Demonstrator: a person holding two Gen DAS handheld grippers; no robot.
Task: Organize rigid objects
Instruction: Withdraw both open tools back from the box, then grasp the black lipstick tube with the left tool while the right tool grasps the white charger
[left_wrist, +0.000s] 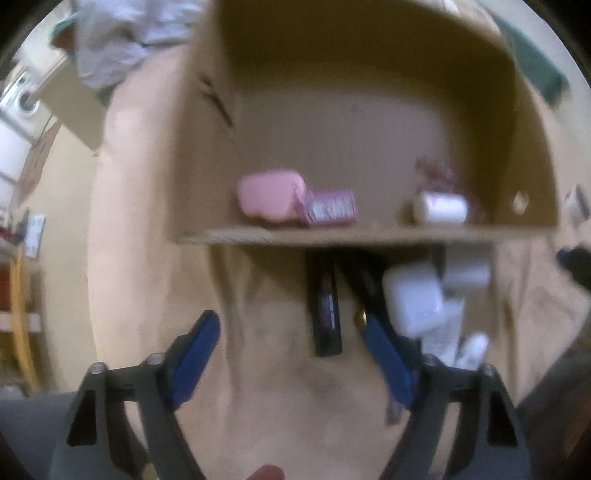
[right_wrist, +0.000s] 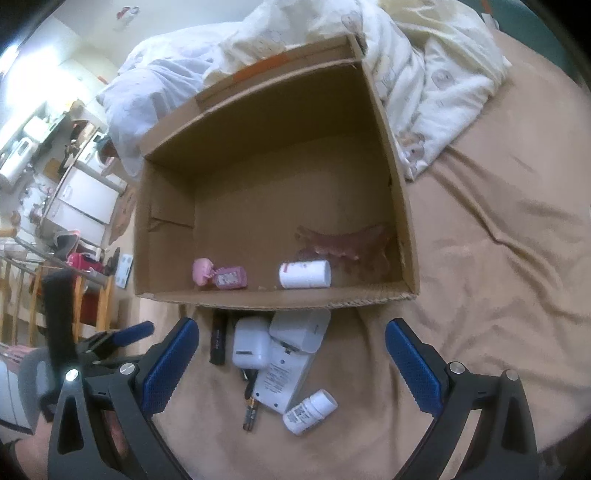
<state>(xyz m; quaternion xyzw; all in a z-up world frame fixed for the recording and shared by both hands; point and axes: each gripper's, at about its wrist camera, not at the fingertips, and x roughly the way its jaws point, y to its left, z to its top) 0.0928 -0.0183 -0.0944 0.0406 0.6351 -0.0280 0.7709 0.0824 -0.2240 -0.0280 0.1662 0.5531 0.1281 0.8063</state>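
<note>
The black rectangular lipstick-like tube (left_wrist: 327, 314) lies on the tan bedsheet (right_wrist: 498, 295) just outside the open brown cardboard box (right_wrist: 402, 206), beside white plastic chargers (right_wrist: 251, 341). The left gripper (left_wrist: 291, 343) spreads wide and empty, best lowered astride the tube; the right gripper (right_wrist: 291, 354) hovers equally wide

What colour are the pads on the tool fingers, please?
Blue pads, on black frames; clearest in the right wrist view.

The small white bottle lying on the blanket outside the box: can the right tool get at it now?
Probably yes. The small white bottle lies in the open on the blanket, and the right tool is open with nothing between them.
</note>
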